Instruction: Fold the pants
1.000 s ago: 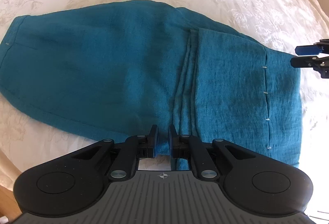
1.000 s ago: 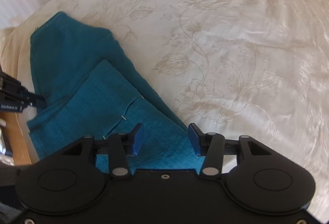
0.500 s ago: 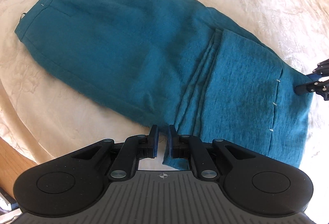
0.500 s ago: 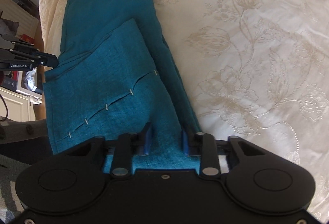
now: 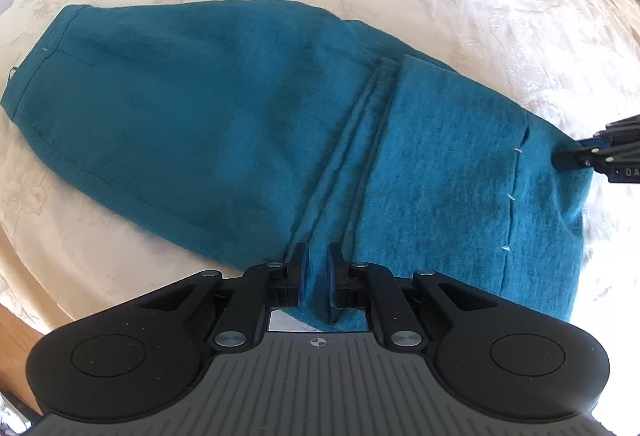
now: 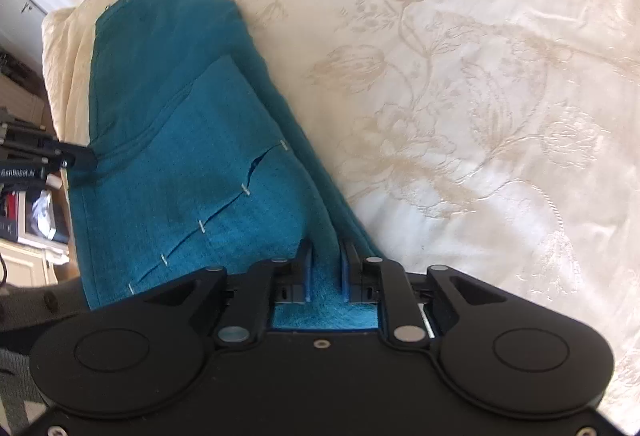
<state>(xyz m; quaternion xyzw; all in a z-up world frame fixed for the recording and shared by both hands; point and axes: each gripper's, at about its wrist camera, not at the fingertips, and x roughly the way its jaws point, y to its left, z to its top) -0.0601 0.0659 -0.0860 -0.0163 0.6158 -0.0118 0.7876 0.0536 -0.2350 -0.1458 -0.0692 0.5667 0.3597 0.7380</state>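
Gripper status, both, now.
Left gripper: shut on the teal pants.
Right gripper: shut on the teal pants.

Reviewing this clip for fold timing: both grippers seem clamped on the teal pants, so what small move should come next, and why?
Probably lift both ends together and carry them over toward the far hem. The left gripper and right gripper each pinch the near edge of the pants, which lie flat on the bedspread, one section already folded over.
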